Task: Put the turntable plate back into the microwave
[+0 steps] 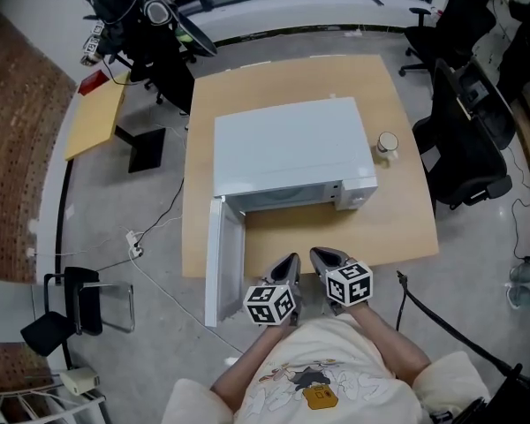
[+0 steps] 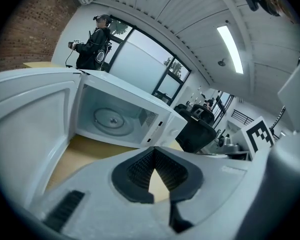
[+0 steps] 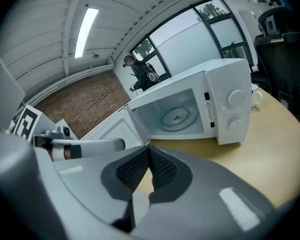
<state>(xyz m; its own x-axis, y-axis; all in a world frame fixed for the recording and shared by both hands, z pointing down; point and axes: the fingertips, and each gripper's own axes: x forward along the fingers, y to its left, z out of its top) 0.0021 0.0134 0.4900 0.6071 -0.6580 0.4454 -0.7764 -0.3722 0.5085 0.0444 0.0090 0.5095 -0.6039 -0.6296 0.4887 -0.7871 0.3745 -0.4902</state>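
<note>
The white microwave (image 1: pixel 287 153) stands on the wooden table (image 1: pixel 397 228) with its door (image 1: pixel 224 259) swung open to the left. The round glass turntable plate (image 2: pixel 112 118) lies flat on the cavity floor, and the right gripper view shows the plate (image 3: pixel 178 116) there too. From the head view the microwave's top hides it. Both grippers hover side by side at the table's near edge, in front of the open cavity. My left gripper (image 2: pixel 154 152) is shut with nothing in it. My right gripper (image 3: pixel 149 149) is shut and empty as well.
A white cup (image 1: pixel 388 143) stands on the table right of the microwave. Black office chairs (image 1: pixel 464 140) crowd the table's right side. A cable (image 1: pixel 155 228) and a power strip (image 1: pixel 135 244) lie on the floor at left. A person (image 2: pixel 94 44) stands far behind the table.
</note>
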